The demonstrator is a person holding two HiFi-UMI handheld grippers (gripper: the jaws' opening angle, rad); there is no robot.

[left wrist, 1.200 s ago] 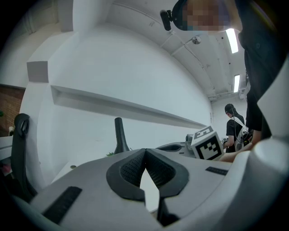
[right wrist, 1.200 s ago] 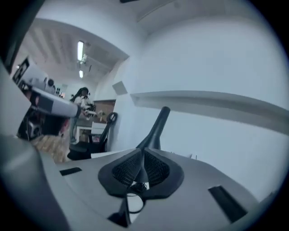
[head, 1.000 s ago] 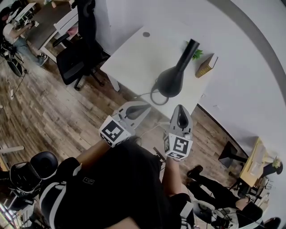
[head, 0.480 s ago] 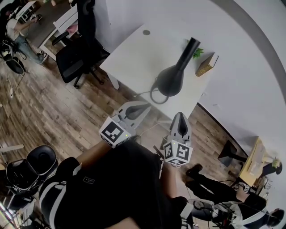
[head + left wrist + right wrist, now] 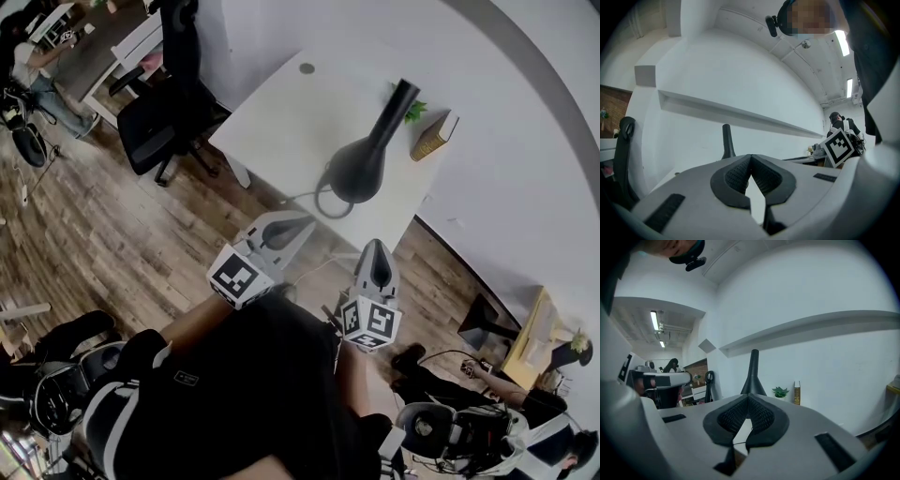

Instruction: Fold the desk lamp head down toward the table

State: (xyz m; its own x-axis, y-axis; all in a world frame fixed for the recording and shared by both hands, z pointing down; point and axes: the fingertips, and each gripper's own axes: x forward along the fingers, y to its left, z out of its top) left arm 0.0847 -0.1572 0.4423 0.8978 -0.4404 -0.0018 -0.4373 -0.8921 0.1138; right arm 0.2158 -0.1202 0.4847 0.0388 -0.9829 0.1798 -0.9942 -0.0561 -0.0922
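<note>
A black desk lamp (image 5: pixel 360 165) stands on the white table (image 5: pixel 281 112), with a wide cone-shaped body and a thin neck that points straight up. Its cable (image 5: pixel 323 202) loops on the table beside it. Both grippers hover off the table's near edge, short of the lamp and apart from it. My left gripper (image 5: pixel 306 222) is shut with nothing in it, and so is my right gripper (image 5: pixel 375 246). In the left gripper view the lamp (image 5: pixel 726 140) rises just behind the closed jaws (image 5: pixel 750 157). In the right gripper view the lamp (image 5: pixel 753 373) stands above the closed jaws (image 5: pixel 748 398).
A small green plant (image 5: pixel 413 113) and a book (image 5: pixel 432 139) stand behind the lamp near the white wall. A black office chair (image 5: pixel 164 112) is at the table's left. Wooden floor lies below the grippers. A person sits at the lower right (image 5: pixel 469 394).
My right gripper has drawn back a little toward me, away from the table. The left gripper and the lamp have stayed put.
</note>
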